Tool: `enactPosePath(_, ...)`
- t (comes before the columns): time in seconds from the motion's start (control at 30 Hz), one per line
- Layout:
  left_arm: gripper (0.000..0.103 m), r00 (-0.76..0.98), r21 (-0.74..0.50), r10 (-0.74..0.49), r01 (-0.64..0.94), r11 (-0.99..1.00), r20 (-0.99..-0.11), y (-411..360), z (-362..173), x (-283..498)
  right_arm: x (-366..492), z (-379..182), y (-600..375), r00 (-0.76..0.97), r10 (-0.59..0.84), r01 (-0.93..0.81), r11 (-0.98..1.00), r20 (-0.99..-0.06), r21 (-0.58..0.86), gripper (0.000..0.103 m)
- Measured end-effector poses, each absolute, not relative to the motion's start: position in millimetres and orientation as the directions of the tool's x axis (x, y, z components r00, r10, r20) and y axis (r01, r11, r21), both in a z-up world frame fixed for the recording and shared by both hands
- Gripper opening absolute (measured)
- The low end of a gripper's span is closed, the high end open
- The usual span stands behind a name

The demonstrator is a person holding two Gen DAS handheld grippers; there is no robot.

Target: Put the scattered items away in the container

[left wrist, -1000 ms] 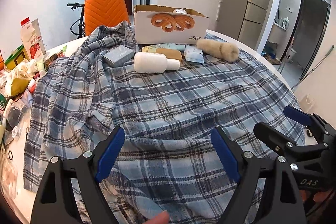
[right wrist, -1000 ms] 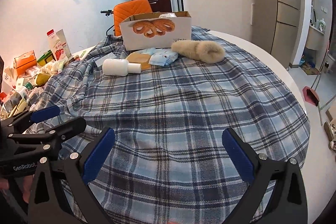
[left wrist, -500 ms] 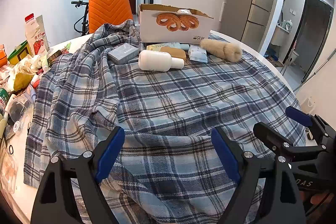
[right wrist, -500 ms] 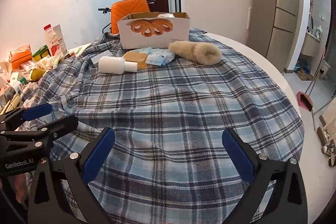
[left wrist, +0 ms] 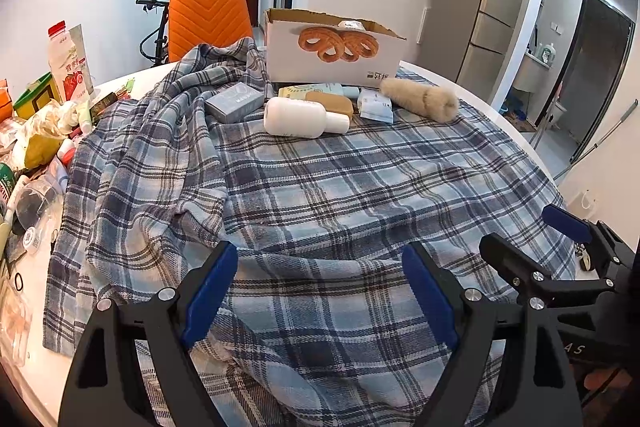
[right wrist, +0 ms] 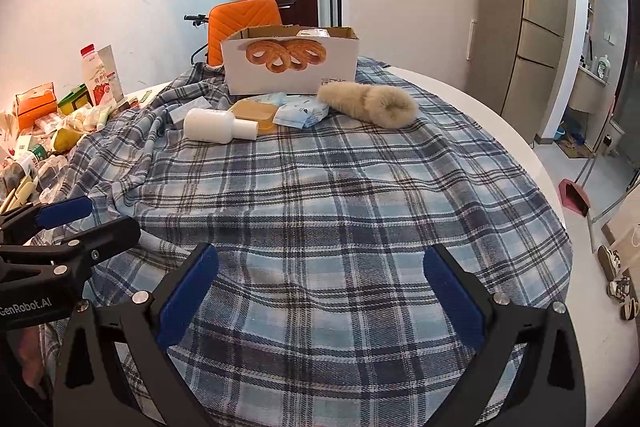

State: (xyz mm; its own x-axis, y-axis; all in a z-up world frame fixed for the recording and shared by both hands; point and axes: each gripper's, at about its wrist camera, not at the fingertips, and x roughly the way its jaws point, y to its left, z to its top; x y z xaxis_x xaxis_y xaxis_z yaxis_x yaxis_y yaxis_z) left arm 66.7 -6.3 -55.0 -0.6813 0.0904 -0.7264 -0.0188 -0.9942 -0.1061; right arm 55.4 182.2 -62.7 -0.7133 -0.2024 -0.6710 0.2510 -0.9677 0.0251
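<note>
Far left edge of the tabletop (left wrist: 120, 83): clutter pile (left wrist: 36, 139) of packets and bottles, with a red-capped carton (left wrist: 66, 63) standing upright in it. All of it sits off the plaid cloth (left wrist: 340, 195), which covers most of the round top and is bunched into folds on its left side.

Left tool (left wrist: 316, 291): blue-padded fingers spread wide, nothing between them, hovering over the near edge of the cloth. Well apart from the items.

Items sit in a cluster at the far side of the cloth, just in front of the cardboard box (left wrist: 334, 49). Left to right in the left wrist view: grey box (left wrist: 234, 102) lying flat, white bottle (left wrist: 304, 118) on its side with cap pointing right, tan flat container (left wrist: 332, 103) just behind the bottle, pale blue packet (left wrist: 376, 107), furry beige slipper (left wrist: 420, 99) at the right end. A light green/yellow flat pack (left wrist: 310, 90) lies behind the tan one, against the box front.

Box is open-topped, pretzel print on its front, something white showing over its rim; can't tell what. Orange chair (left wrist: 208, 17) behind it.

Right tool (right wrist: 320, 291): fingers also spread wide, nothing held, over the near part of the cloth. Also well apart from the cluster.
</note>
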Motion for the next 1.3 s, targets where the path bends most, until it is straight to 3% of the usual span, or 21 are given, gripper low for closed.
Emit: enactPosePath(1.3,0.086,-0.676,-0.119,0.110,-0.033,-0.992,-0.729,-3.1,-52.4,69.6,56.3,-65.5,185.2,-0.710,-0.199,0.246,-0.969,-0.675,0.027,0.102)
